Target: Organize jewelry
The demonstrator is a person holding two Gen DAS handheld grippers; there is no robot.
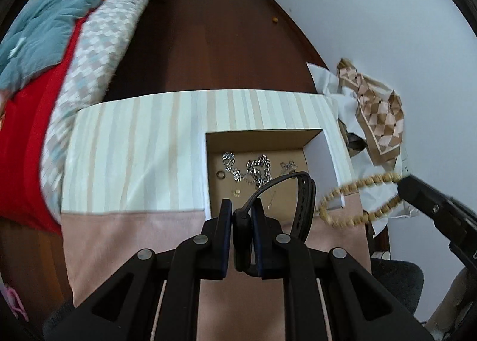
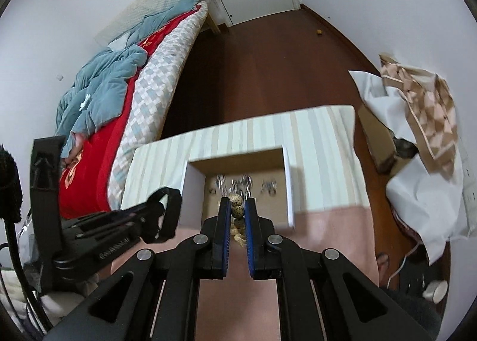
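Pinching black strap watch (image 1: 301, 201), left gripper (image 1: 242, 221) clenched on its body; right gripper (image 2: 238, 211) clamped on beaded bracelet (image 1: 357, 201). Both hang near open box (image 1: 316, 159) holding silver chains (image 1: 256, 172). Risk: dangling loops snagging box wall, or tangling together.

The box (image 1: 323, 156) is open on top; chains (image 1: 256, 171) cover its far floor, leaving the near floor free.

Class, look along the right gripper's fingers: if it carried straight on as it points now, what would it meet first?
Probably the open cardboard box: the right gripper, shut on the beaded bracelet, aims into it, toward the silver chains; depth unclear.
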